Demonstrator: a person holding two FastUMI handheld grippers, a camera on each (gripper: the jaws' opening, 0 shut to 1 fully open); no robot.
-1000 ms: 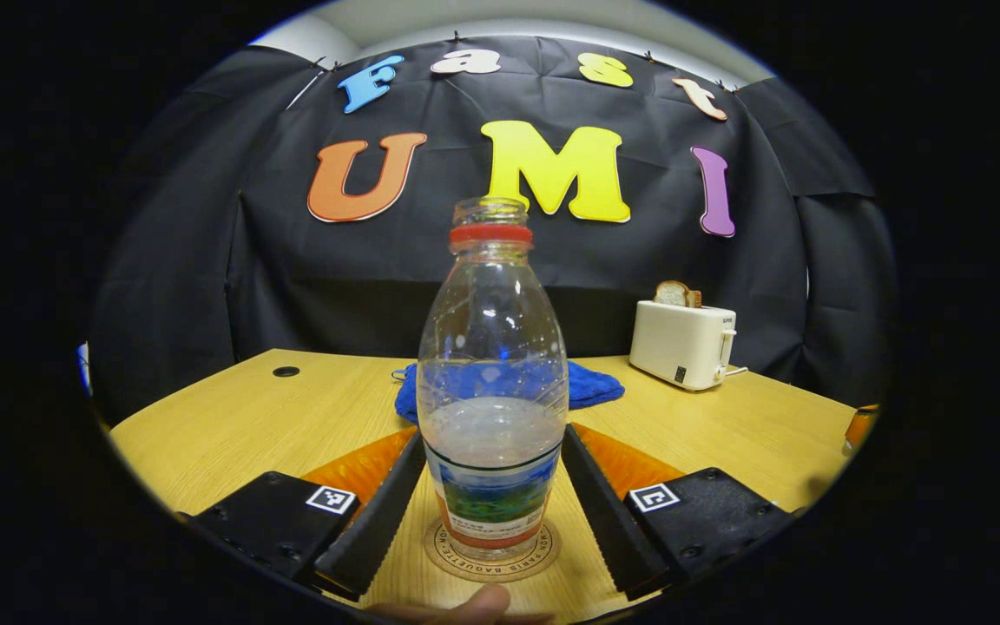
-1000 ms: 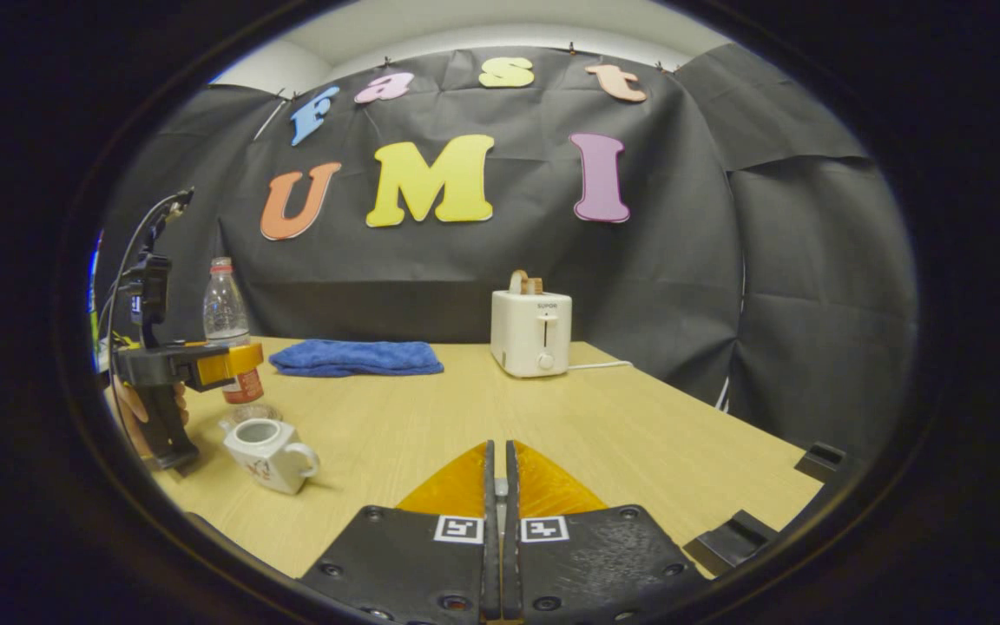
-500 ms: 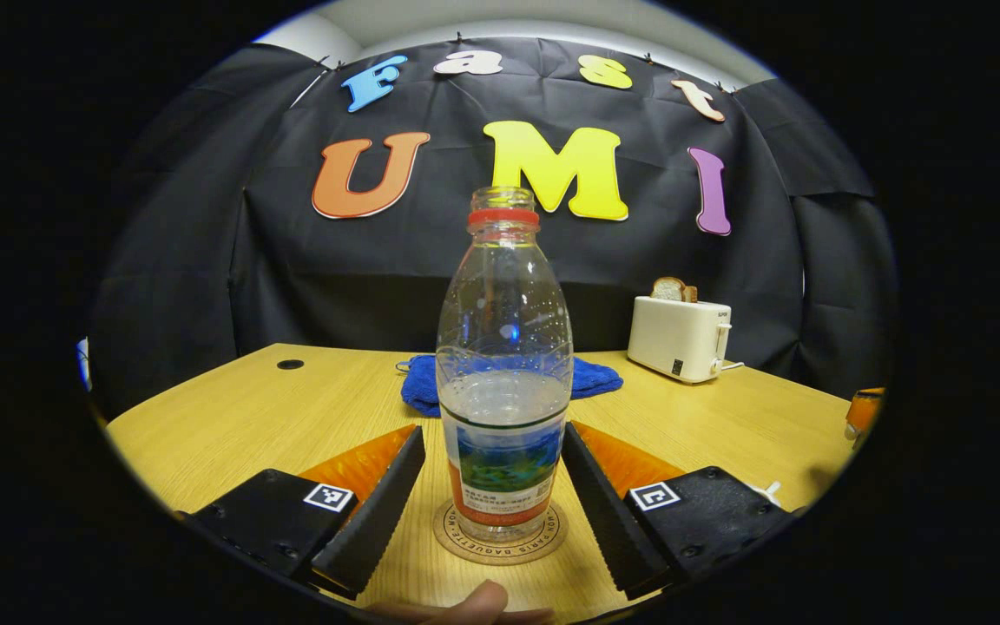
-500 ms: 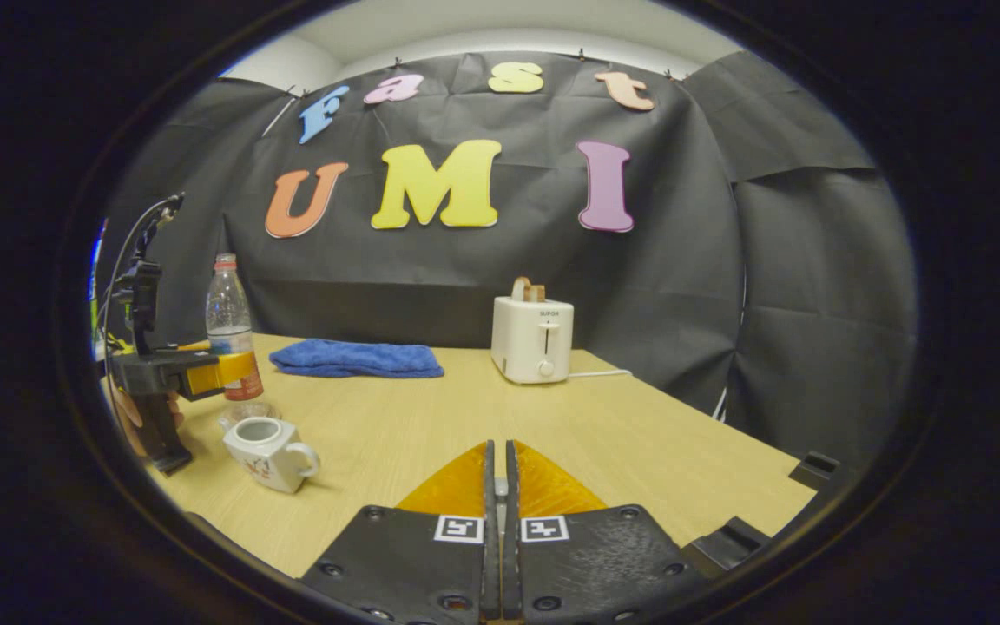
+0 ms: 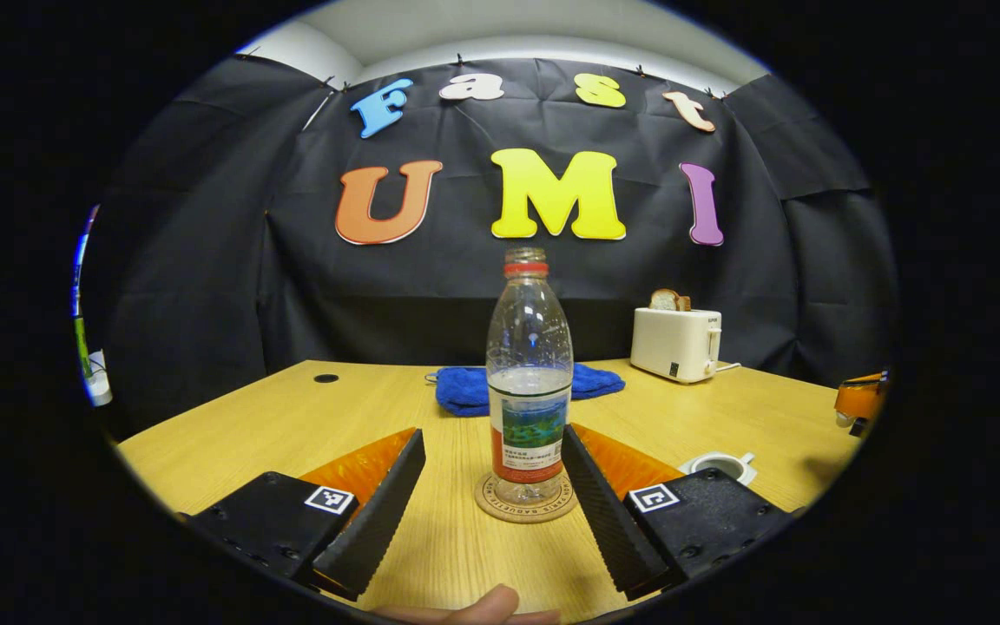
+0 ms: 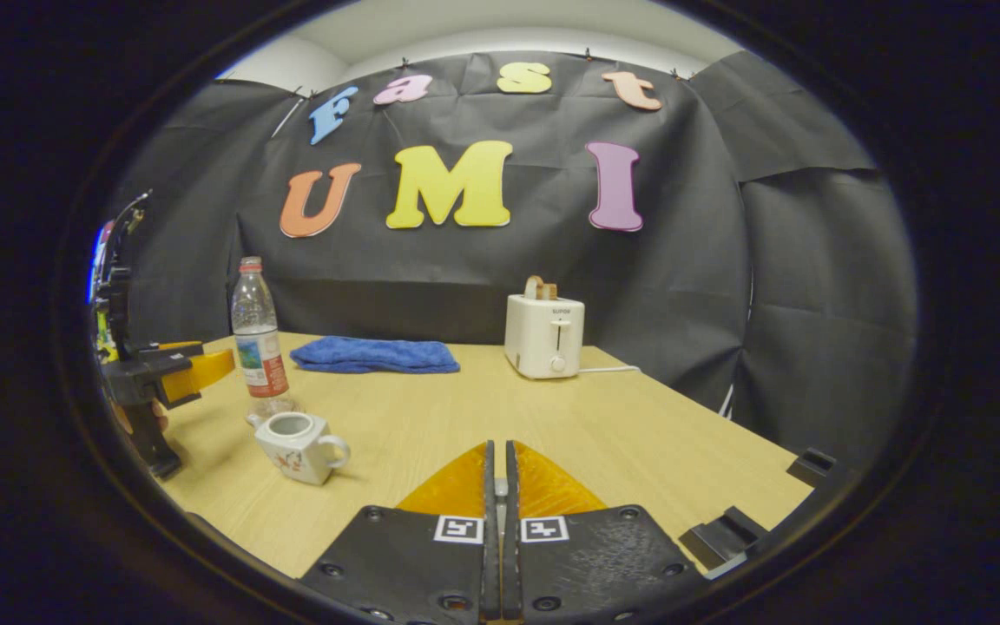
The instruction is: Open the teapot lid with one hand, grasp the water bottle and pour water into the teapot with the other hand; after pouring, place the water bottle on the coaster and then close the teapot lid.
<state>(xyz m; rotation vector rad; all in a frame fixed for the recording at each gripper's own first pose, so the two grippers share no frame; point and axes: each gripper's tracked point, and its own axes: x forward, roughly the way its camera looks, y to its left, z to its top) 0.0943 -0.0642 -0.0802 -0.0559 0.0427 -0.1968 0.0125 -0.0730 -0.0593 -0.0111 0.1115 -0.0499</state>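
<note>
Left gripper (image 5: 491, 495), fingers spread, flanked the upright clear plastic water bottle (image 5: 529, 382) parked on its round coaster (image 5: 524, 506), while the right gripper (image 6: 497, 486), pressed together on nothing visible, sat at five o'clock from the lidless white teapot (image 6: 296, 445).

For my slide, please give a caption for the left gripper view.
Open left gripper behind water bottle standing on coaster.
</note>
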